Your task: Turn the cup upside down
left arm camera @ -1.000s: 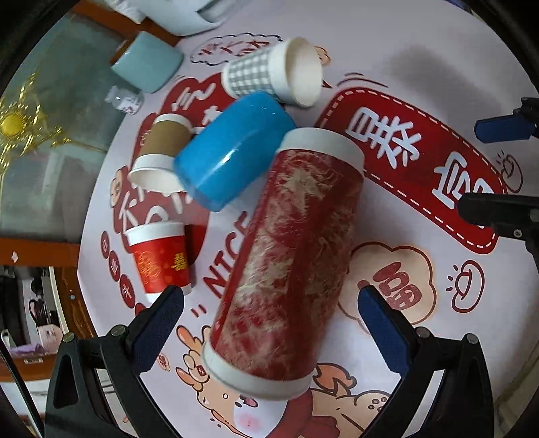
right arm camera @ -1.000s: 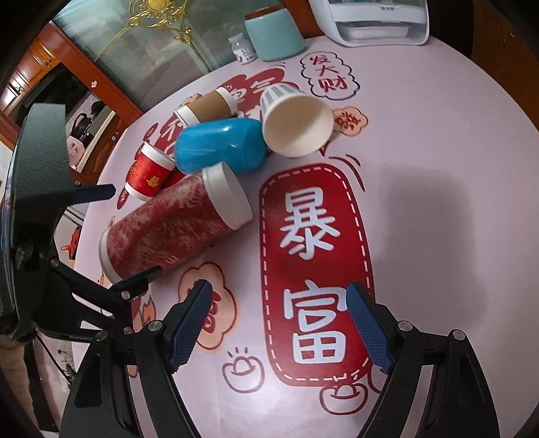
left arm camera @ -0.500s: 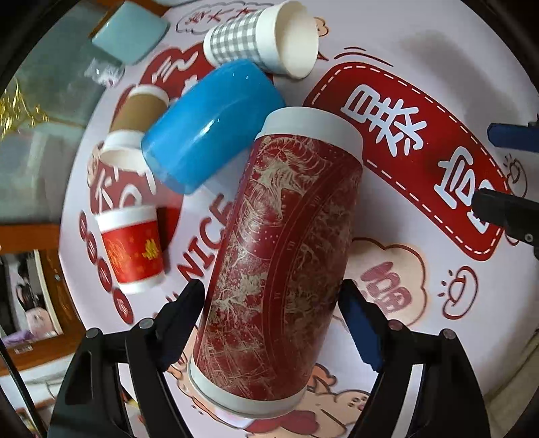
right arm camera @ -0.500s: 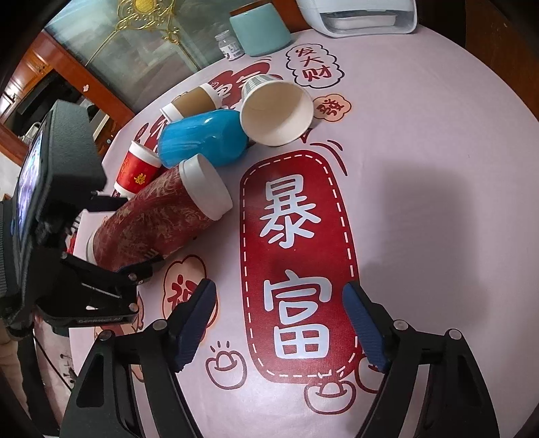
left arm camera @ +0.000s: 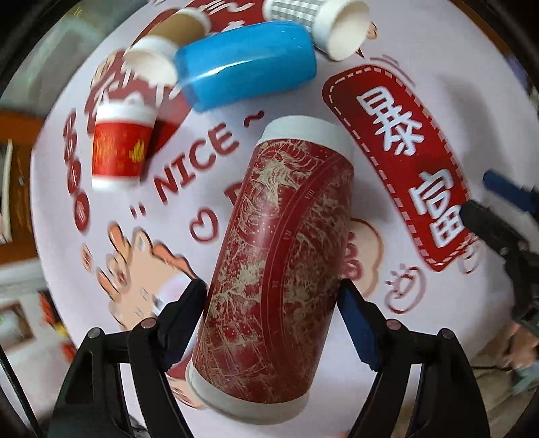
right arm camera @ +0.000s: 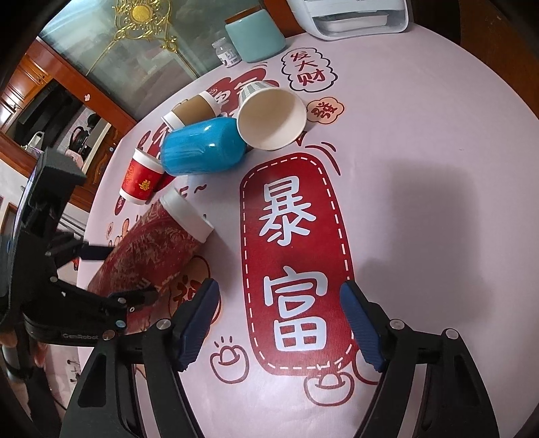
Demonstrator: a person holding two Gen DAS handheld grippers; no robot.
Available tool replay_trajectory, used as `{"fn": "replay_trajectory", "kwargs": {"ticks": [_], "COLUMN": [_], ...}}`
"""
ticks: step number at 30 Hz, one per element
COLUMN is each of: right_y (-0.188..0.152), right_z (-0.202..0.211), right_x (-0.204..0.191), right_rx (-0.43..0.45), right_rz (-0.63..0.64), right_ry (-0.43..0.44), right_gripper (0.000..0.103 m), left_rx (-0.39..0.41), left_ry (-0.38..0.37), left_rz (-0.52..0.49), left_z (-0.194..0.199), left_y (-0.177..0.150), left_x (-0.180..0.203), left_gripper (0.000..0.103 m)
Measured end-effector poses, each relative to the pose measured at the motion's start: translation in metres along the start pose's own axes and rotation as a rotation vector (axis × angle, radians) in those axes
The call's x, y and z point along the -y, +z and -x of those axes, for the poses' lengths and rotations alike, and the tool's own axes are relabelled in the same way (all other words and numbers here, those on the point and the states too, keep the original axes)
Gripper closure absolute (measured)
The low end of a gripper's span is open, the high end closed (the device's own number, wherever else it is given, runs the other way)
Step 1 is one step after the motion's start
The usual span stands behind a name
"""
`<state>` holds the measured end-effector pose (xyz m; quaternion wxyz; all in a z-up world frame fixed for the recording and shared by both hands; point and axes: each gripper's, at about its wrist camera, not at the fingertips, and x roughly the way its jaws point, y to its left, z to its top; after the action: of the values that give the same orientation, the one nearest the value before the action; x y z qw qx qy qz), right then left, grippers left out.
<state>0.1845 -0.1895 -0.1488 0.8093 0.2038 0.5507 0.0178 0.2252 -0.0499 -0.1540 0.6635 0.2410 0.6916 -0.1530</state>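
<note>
**Cups lying across the table, tall cup between the left gripper's fingers**

The tall cup (left arm camera: 283, 262) sits between the two fingers of the left gripper (left arm camera: 272, 313), its far end pointing away. Beyond it lies the plastic cup (left arm camera: 246, 64) on its side. Behind that, to the right, the checked paper cup (left arm camera: 323, 23) lies tipped, touching it. Left of the plastic cup lies the sleeved paper cup (left arm camera: 158, 57). The small paper cup (left arm camera: 119, 148) sits left of the tall cup. The right gripper (right arm camera: 279, 323) hovers over the tablecloth (right arm camera: 421, 151), right of the tall cup.
</note>
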Motion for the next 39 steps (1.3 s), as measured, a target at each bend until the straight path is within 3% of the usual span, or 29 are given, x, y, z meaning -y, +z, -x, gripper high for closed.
{"fn": "replay_trajectory", "kwargs": {"ticks": [11, 20, 28, 33, 36, 39], "right_y": [-0.015, -0.030, -0.037, -0.038, -0.039, -0.038], "right_z": [0.026, 0.039, 0.044, 0.044, 0.043, 0.042], "right_x": [0.023, 0.043, 0.049, 0.047, 0.045, 0.042], "right_rx": [0.029, 0.038, 0.044, 0.036, 0.030, 0.023], "right_rz": [-0.049, -0.078, -0.079, -0.071, -0.064, -0.060], "right_ry": [0.013, 0.009, -0.005, -0.003, -0.005, 0.003], "right_gripper": [0.027, 0.027, 0.027, 0.027, 0.027, 0.027], "left_rx": [-0.039, 0.070, 0.068, 0.075, 0.090, 0.119], "left_ry": [-0.276, -0.424, -0.507, -0.528, -0.558, -0.561], "left_rz": [0.366, 0.616, 0.694, 0.669, 0.630, 0.601], "left_z": [-0.021, -0.013, -0.026, -0.027, -0.026, -0.014], "left_y": [-0.051, -0.095, -0.095, -0.089, -0.096, -0.094], "left_x": [-0.020, -0.018, -0.026, -0.022, -0.025, -0.023], "left_gripper": [0.026, 0.026, 0.024, 0.022, 0.011, 0.011]}}
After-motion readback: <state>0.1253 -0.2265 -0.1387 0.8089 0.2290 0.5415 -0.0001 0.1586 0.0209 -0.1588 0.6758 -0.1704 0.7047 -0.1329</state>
